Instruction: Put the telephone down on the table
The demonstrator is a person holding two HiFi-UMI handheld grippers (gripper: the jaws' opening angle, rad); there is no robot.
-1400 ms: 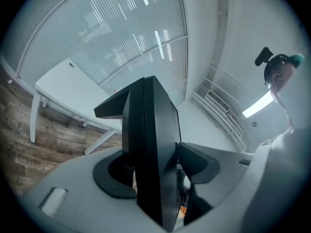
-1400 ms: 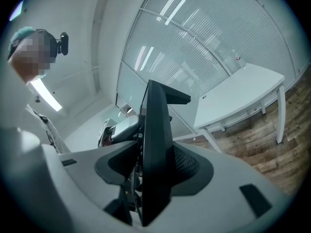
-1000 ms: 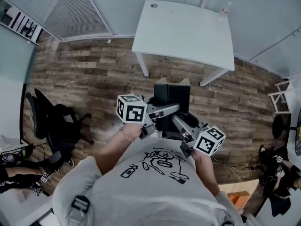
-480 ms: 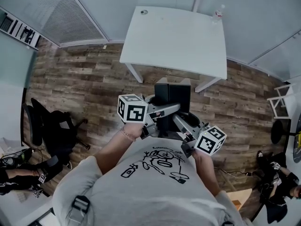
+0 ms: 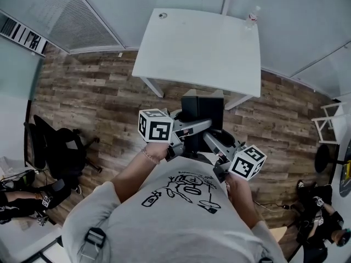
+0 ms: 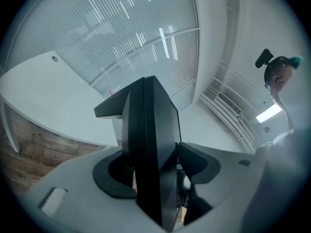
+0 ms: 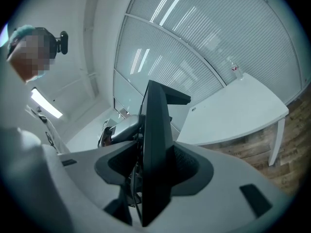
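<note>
Currently on record, one item per line.

Telephone (image 5: 203, 109): black, boxy, standing on edge. It is held off the ground between both grippers, over the wooden floor (image 5: 98, 97), just near of the table's near edge and not on the table.

Left gripper (image 5: 190, 129): reaches in from the left, with its marker cube at the near end. In the left gripper view both jaws press on the telephone's flat sides, with the dark body filling the narrow gap between them.

Right gripper (image 5: 211, 141): reaches in from the near right, with its marker cube close to the person's chest. In the right gripper view its jaws are likewise clamped on the telephone, one pad on each face, and the telephone's thin edge points at the camera.

Table (image 5: 203, 48): white, rectangular, on white legs, on the far side of the telephone. Its top is bare over most of its area.

Bottle (image 5: 251, 17): small and clear, upright at the table's far right corner.

Round fitting (image 5: 163, 15): small and dark, set in the tabletop near the far left corner.

Office chair (image 5: 63, 147): black, on the floor at the left, well apart from the table.

Window blinds (image 5: 82, 10): pale slats along the far left wall.

Person's shirt (image 5: 170, 212): grey with a black line print, filling the near edge of the head view.
</note>
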